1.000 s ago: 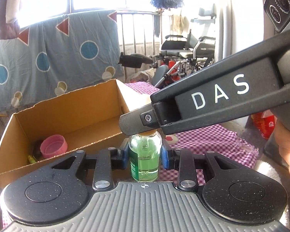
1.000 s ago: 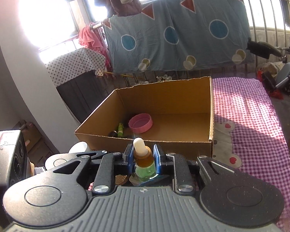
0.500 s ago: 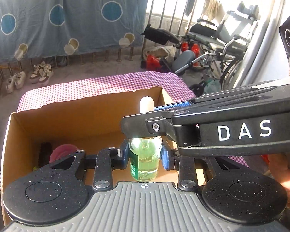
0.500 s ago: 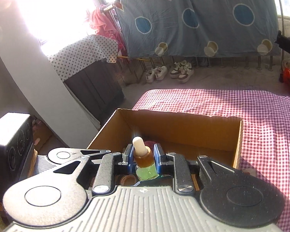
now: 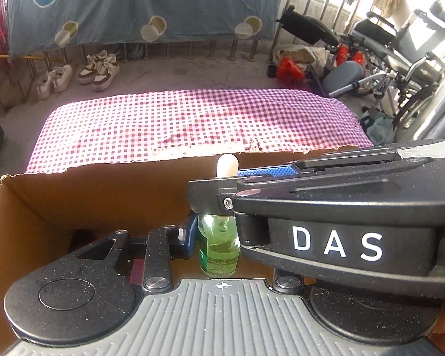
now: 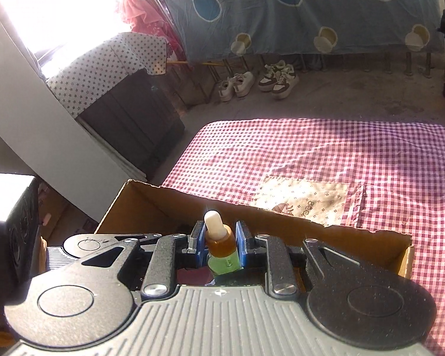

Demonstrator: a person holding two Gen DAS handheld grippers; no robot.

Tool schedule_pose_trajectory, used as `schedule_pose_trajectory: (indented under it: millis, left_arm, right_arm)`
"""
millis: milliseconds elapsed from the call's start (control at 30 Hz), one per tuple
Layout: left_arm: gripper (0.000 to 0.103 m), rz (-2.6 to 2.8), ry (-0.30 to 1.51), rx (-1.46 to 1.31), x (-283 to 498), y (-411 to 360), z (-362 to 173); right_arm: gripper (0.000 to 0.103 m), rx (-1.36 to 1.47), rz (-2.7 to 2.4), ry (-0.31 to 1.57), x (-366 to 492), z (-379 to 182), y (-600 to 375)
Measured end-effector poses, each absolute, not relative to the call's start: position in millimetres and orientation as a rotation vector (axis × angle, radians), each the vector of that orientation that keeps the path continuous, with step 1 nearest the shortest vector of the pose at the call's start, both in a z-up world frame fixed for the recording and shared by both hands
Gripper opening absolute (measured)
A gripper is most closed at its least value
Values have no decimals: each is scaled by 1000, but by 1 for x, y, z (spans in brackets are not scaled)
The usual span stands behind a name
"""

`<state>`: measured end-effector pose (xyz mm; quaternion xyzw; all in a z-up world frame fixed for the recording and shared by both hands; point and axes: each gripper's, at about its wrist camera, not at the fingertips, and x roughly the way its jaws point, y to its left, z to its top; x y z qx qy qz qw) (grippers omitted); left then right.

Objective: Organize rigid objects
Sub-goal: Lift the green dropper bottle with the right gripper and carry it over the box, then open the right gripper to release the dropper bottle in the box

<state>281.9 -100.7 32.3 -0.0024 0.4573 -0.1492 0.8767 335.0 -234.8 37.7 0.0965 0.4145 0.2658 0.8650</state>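
You have carried the small clear-glass dropper bottle of green liquid (image 5: 219,249), with its amber collar and white rubber bulb, from beside the open brown cardboard box (image 5: 74,198) to above its inside. Left tongs (image 5: 213,237) clench its smooth body, right tongs (image 6: 221,238) its collar; lowering comes next, I judge.

The left gripper (image 5: 218,244) tilts downward, its blue pads clamped on something. The right gripper (image 6: 221,244) crosses above it, pinching too
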Motion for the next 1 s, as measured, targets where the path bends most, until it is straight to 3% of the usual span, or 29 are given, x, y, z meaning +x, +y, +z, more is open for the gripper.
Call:
schedule_pose_trajectory:
  millis: [400, 467, 533, 800, 1000]
  left_arm:
    - [44, -287, 1004, -25, 286, -96, 25]
    - [52, -287, 992, -32, 282, -95, 30]
    - [61, -287, 973, -29, 277, -94, 36]
    - [69, -301, 898, -40, 242, -86, 68]
    - [82, -390, 791, -11, 180, -78, 98]
  right_arm:
    - [28, 191, 542, 907, 340, 18, -224]
    - [46, 197, 535, 892, 334, 27, -228]
    - [56, 196, 531, 860, 326, 37, -232]
    - [56, 304, 521, 714, 252, 95, -279]
    - [56, 442, 522, 575, 146, 117, -322]
